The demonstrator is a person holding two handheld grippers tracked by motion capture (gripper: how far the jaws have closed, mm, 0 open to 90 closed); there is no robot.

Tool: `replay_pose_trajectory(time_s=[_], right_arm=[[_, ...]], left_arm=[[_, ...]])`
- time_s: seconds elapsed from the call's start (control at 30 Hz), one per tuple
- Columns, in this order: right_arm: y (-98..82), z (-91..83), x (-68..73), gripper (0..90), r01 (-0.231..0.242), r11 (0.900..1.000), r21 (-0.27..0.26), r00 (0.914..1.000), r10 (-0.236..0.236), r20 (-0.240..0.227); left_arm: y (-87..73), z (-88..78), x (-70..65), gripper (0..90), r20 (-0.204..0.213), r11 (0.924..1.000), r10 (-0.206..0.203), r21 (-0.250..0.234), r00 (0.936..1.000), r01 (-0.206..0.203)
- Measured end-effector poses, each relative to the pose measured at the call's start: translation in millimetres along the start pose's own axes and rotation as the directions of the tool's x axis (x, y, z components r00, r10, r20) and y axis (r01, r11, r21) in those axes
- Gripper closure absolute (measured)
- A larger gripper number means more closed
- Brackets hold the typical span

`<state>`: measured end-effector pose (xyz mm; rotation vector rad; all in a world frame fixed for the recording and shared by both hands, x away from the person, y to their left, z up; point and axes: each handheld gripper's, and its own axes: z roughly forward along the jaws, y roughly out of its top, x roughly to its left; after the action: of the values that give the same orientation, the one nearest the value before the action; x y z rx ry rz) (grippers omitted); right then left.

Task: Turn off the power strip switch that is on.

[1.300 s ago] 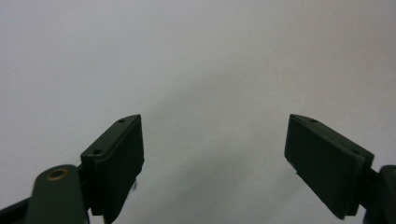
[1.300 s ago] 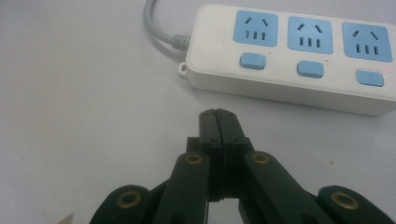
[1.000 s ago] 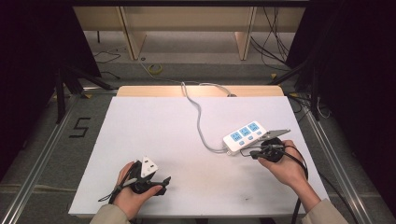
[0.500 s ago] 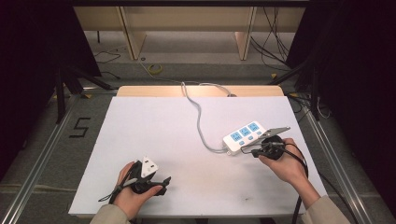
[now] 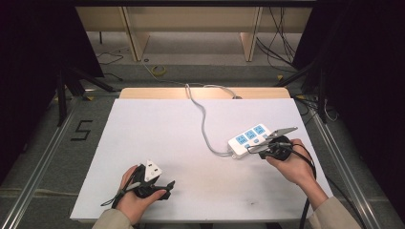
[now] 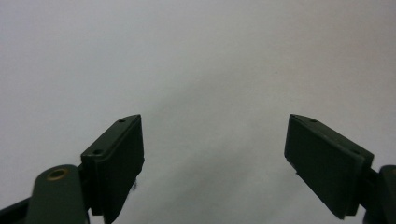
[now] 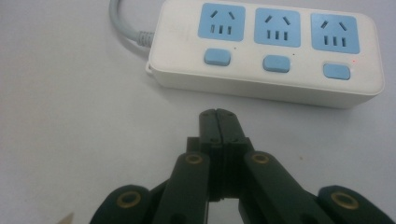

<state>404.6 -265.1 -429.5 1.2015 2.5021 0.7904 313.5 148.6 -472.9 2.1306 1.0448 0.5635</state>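
Near the right edge of the white table (image 5: 191, 143), the white plastic power strip with 3 blue sockets and 3 blue switches (image 5: 249, 138) lies flat, its long axis running on a slant from near-left to far-right in the high view, with its grey cable (image 5: 204, 119) leaving the near-left end and curving away to the far edge. The right gripper (image 7: 218, 116) is by far the nearer one: its fingers are pressed together with nothing between them, and the strip lies just ahead of their tips, apart from them, switches on the side facing the fingers. From that view the strip stretches crosswise, cable end to the left, and the tips aim roughly between the first 2 switches. The left gripper (image 5: 150, 183) rests well apart at the near-left of the table, its fingers (image 6: 116, 158) spread wide over bare surface and holding nothing.
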Motion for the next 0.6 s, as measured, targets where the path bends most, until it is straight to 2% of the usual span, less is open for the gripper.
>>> replay_pose_trajectory(time_s=[0.6], right_arm=[[4.4, 0.1, -6.9, 90.0, -0.008, 1.0, 0.011, 0.9999, 0.007, 0.008]], left_arm=[[0.2, 0.2, -0.3, 19.6, 0.001, 1.0, 0.005, 0.006, 1.0, -0.005]])
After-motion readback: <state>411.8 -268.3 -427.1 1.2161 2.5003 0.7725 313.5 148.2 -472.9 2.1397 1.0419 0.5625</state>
